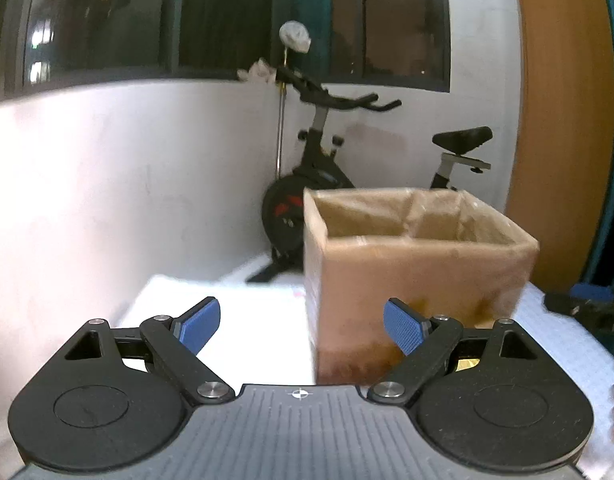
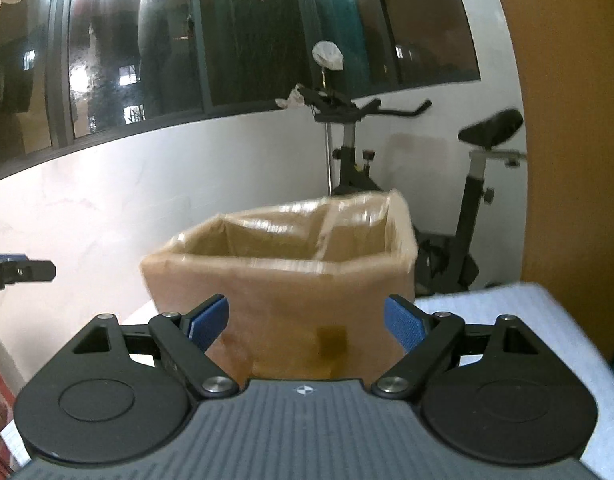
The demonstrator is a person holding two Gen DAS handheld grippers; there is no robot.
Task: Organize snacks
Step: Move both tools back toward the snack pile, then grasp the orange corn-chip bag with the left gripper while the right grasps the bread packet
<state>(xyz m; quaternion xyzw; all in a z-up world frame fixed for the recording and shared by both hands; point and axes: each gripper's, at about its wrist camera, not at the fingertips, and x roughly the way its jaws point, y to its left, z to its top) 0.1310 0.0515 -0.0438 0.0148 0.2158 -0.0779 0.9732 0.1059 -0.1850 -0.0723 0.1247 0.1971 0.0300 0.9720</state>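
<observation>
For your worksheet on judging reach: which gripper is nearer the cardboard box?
Right, as far as these views tell. The right gripper faces the box head-on, the box filling the gap between its open fingers. The left gripper sits off the box's left corner.

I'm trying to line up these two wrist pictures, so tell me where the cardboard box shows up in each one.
Left wrist view: the cardboard box stands right of centre on the white table, partly behind the right blue pad of the left gripper.
Right wrist view: the cardboard box sits at centre, framed between the open fingers of the right gripper.
Shared landmark: the exercise bike behind the box, against the white wall.
</observation>
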